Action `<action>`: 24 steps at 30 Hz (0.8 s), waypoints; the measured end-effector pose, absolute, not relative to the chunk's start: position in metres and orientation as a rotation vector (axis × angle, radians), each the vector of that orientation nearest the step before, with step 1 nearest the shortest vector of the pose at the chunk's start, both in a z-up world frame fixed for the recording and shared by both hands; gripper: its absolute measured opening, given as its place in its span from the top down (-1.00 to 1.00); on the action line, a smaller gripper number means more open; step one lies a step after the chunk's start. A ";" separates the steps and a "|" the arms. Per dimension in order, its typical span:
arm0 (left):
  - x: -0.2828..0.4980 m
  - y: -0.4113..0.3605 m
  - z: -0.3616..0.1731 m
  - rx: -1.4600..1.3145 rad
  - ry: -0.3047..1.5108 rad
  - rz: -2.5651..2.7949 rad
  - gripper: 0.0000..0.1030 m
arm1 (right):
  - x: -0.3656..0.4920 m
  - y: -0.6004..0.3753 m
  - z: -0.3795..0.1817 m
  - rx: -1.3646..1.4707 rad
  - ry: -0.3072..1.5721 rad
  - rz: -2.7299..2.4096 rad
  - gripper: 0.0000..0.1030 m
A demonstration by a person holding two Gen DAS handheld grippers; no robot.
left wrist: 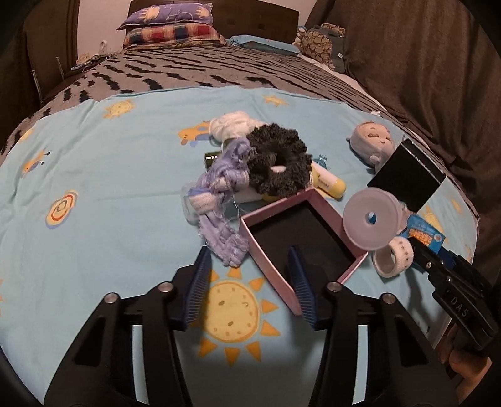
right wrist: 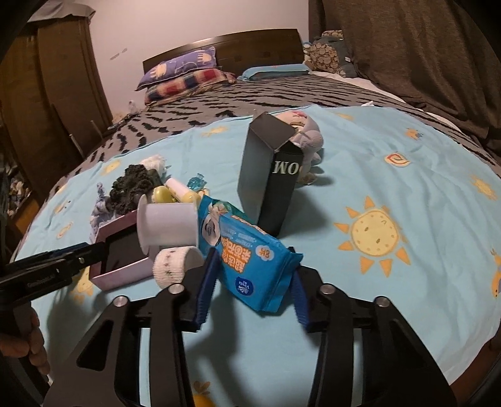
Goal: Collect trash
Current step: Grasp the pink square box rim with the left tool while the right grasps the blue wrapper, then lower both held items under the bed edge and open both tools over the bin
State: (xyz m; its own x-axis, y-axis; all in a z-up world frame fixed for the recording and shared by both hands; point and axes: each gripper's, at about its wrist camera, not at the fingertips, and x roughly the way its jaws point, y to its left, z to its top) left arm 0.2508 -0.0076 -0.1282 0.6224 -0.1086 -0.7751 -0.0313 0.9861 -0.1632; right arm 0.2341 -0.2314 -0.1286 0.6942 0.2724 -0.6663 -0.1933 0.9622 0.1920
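Note:
A pink box [left wrist: 272, 275] with a dark inside lies open on the light blue sheet [left wrist: 109, 188]. My left gripper [left wrist: 249, 250] is open astride its near wall, one pad inside the box and one outside with a gap. A blue wipes packet [right wrist: 250, 260] lies tilted between the pads of my right gripper [right wrist: 253, 250], and both pads touch its edges. In the left wrist view that packet [left wrist: 422, 233] shows at the right, under the right gripper's tip. The left gripper [right wrist: 78, 253] reaches the pink box [right wrist: 125, 272] in the right wrist view.
A white tape roll [left wrist: 393, 256] and a translucent round tub [left wrist: 369, 219] sit beside the box. Behind are a black carton [right wrist: 272, 175], a plush toy [right wrist: 303, 131], a dark scrunchie [left wrist: 275, 159], purple fabric [left wrist: 219, 200] and a yellow tube [left wrist: 328, 184]. Pillows [left wrist: 169, 28] lie at the headboard.

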 end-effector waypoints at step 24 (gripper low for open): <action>0.201 -0.017 -0.095 -0.105 0.808 -0.057 1.00 | 0.182 -0.246 -0.085 0.105 0.649 0.254 0.75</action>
State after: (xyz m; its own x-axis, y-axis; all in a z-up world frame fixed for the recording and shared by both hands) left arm 0.2013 -0.0167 -0.0949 0.6898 -0.0913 -0.7182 0.0113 0.9933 -0.1154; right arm 0.1817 -0.2460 -0.0848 0.7671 0.2660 -0.5838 -0.2007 0.9638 0.1754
